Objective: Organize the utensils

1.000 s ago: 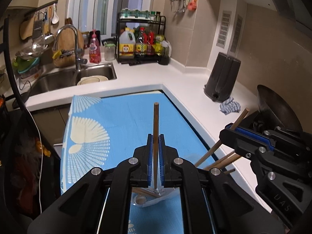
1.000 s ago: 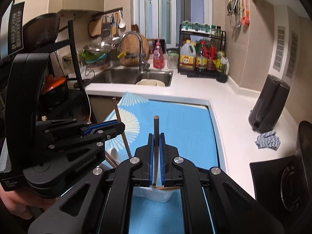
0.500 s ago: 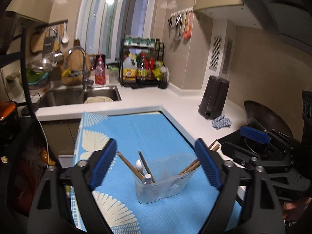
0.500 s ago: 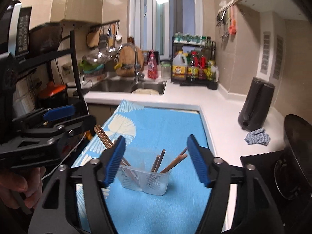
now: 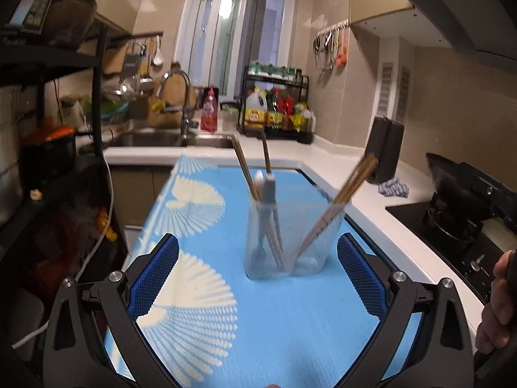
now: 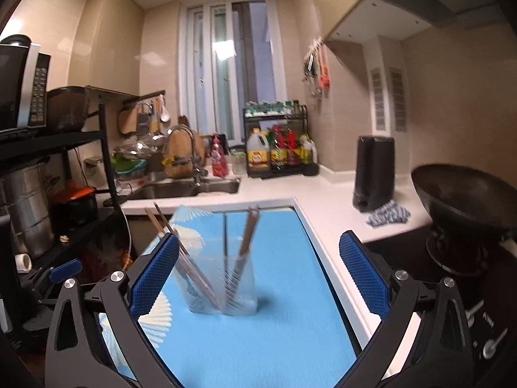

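Note:
A clear plastic container (image 5: 284, 242) (image 6: 223, 287) stands upright on the blue fan-patterned mat (image 5: 258, 323) (image 6: 258, 349). Leaning in it are brown chopsticks (image 5: 352, 184) (image 6: 247, 236), a white spoon (image 5: 258, 177) and a grey-handled utensil (image 5: 269, 194). My left gripper (image 5: 258, 242) is pulled back from the container, its jaws opening wide with nothing between the pads. My right gripper (image 6: 259, 240) does the same on its side: jaws opening, nothing held. The left gripper's blue pad (image 6: 64, 266) shows low on the left of the right wrist view. A hand (image 5: 497, 307) is at the left wrist view's right edge.
Behind the mat lie a sink with a faucet (image 5: 181, 110) and a black rack of bottles (image 6: 278, 148). A black knife block (image 6: 373, 174) and a checked rag (image 6: 387, 216) sit on the white counter. A dark wok (image 6: 465, 200) rests on the stove at right; a black shelf (image 6: 106, 168) stands at left.
Both grippers were shut on a chopstick over the container. They have let go, opened wide and drawn back and down; the chopsticks now stand in the container.

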Motion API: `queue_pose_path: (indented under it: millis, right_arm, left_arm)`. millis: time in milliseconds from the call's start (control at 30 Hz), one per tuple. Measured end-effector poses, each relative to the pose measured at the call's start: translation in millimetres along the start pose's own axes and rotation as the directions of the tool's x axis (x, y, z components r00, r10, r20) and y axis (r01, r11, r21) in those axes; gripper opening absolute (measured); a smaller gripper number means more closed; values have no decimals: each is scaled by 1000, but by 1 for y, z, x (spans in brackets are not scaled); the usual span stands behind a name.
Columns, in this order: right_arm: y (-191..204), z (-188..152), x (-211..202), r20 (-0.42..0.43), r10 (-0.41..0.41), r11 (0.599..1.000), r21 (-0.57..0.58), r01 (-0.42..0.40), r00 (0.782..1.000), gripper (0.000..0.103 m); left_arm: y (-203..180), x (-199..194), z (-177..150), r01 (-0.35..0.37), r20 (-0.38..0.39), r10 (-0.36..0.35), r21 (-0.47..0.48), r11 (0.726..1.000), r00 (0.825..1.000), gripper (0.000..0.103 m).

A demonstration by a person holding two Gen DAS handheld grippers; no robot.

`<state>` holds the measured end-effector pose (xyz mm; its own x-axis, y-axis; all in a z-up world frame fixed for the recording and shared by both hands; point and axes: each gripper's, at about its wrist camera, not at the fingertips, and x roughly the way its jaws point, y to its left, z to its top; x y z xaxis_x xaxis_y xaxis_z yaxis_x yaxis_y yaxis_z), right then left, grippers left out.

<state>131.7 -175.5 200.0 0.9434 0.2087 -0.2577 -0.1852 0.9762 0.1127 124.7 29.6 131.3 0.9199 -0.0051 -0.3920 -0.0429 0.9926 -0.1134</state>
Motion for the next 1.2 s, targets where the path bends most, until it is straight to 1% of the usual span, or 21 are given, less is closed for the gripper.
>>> queue_pose_path:
  millis: [100, 233, 300, 367, 433, 500, 633, 700, 800, 1033, 1200]
  right_arm:
    - [-11, -21, 10, -27, -10, 1000, 2, 10, 1000, 97]
    - [-14, -48, 30, -65, -15, 1000, -23, 13, 998, 97]
    - [-15, -58, 34, -77, -20, 1000, -23, 18, 997, 97]
    - [-15, -63, 39, -94, -8, 999, -35, 5, 996, 97]
    - [-16, -69, 43, -108, -27, 999, -48, 22, 994, 97]
    - [-20, -74, 46, -122, -20, 1000, -22, 18, 992, 97]
    - [-21, -84, 57, -187, -14, 1000, -24, 9, 982, 97]
    - [-20, -87, 60, -204, -13, 1000, -21, 9, 979, 97]
    - [-20, -87, 62, -206, -7, 1000, -16, 3, 979, 98]
    - [-18, -89, 67, -229, -36, 999, -15, 33, 973, 98]
    - [-15, -88, 65, -213, -42, 999, -36, 35, 976, 98]
  left_arm:
    - [-6, 6, -13, -19, -6, 20, 34, 999, 1000, 96]
    - [-6, 15, -23, -27, -38, 27, 14, 1000, 999, 95]
    - [-6, 20, -27, -45, -50, 46, 18, 999, 998, 96]
    - [-5, 26, -31, -48, -72, 48, 3, 999, 996, 95]
    - [-4, 31, -35, -43, -97, 42, -10, 999, 994, 95]
    - [-1, 35, -36, -50, -107, 48, -17, 999, 993, 95]
    - [2, 39, -39, -65, -117, 62, -25, 998, 991, 95]
    - [3, 39, -38, -66, -121, 62, -27, 997, 991, 95]
    - [1, 40, -40, -72, -120, 70, -11, 997, 990, 95]
    - [0, 41, -43, -65, -130, 64, -7, 998, 989, 95]
    - [0, 39, -42, -64, -126, 63, -3, 998, 990, 95]
